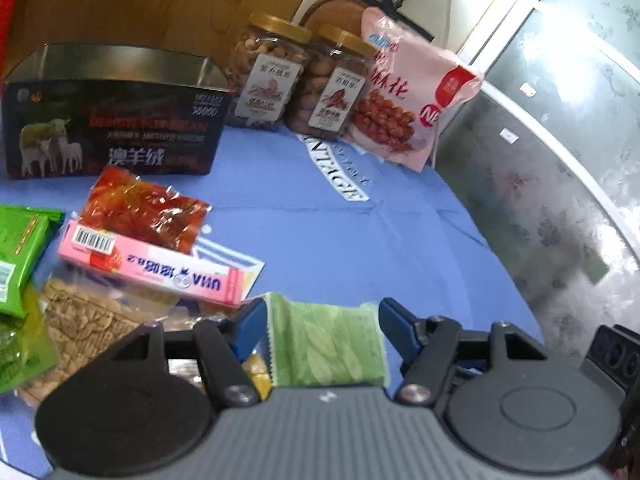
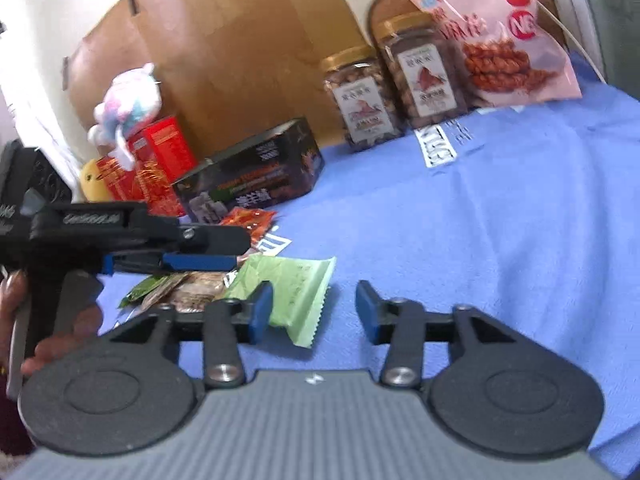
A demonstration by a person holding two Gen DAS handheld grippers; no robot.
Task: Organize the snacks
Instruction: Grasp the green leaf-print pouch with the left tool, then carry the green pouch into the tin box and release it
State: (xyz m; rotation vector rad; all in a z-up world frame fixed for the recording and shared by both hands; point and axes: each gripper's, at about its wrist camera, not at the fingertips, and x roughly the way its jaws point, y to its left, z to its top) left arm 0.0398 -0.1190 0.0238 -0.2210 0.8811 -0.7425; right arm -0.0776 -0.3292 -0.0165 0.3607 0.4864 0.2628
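My left gripper (image 1: 322, 320) is shut on a pale green snack packet (image 1: 326, 344), held between its blue fingers over the blue cloth. In the right wrist view the same packet (image 2: 296, 284) sticks out past the left gripper (image 2: 232, 260), just above the cloth. My right gripper (image 2: 314, 308) is open and empty, its left finger (image 2: 262, 308) just in front of the packet. A pile of snacks lies at the left: a pink box (image 1: 152, 268), a red packet (image 1: 144, 208), green packets (image 1: 20, 248) and a clear biscuit bag (image 1: 80, 320).
A dark tin box (image 1: 112, 128) stands at the back left. Two nut jars (image 1: 268, 76) (image 1: 336, 84) and a pink bag of twists (image 1: 408, 92) stand at the back. The blue cloth (image 1: 320, 224) covers the table; its edge drops at the right. A plush toy (image 2: 128, 96) sits on red boxes.
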